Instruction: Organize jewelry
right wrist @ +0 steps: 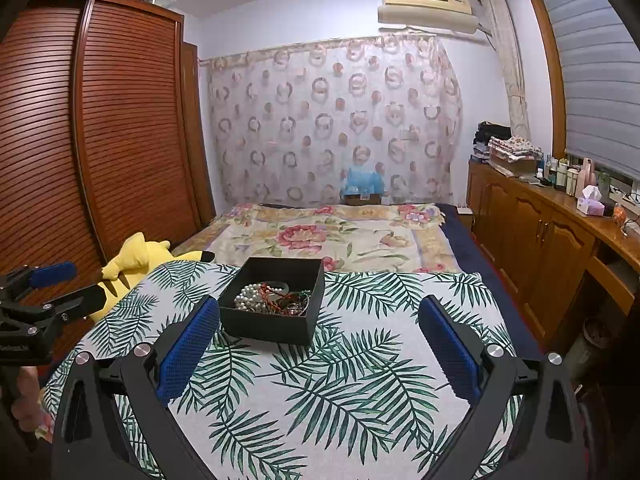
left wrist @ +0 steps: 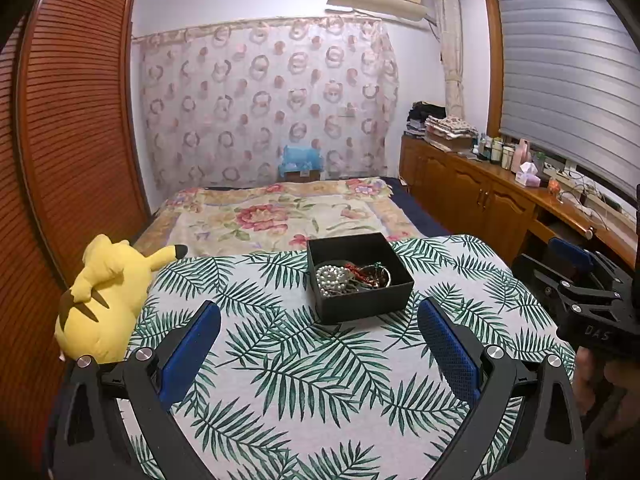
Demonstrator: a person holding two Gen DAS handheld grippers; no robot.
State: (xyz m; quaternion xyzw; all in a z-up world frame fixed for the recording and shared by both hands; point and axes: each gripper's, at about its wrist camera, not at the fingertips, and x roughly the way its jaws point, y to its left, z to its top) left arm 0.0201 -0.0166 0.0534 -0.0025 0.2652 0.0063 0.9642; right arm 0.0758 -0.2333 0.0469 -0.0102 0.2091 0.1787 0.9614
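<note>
A black open box point(left wrist: 362, 300) point(right wrist: 272, 322) stands on the leaf-print cloth point(left wrist: 280, 380) point(right wrist: 340, 380). Inside it lie a white pearl strand point(left wrist: 330, 276) point(right wrist: 246, 298), red beads point(left wrist: 356, 270) point(right wrist: 268, 292) and a tangle of other jewelry. My left gripper point(left wrist: 319, 320) is open, held short of the box with nothing between its blue pads. My right gripper point(right wrist: 319, 320) is open too, the box just ahead and left of centre. Each gripper shows at the edge of the other's view, the right gripper point(left wrist: 580, 276) and the left gripper point(right wrist: 48, 284).
A yellow plush toy point(left wrist: 100, 300) point(right wrist: 136, 260) lies at the cloth's left edge by the slatted wardrobe point(left wrist: 76, 120). A floral bedspread point(left wrist: 280, 212) stretches behind the box. A wooden cabinet point(right wrist: 540, 232) with bottles and a tissue box runs along the right.
</note>
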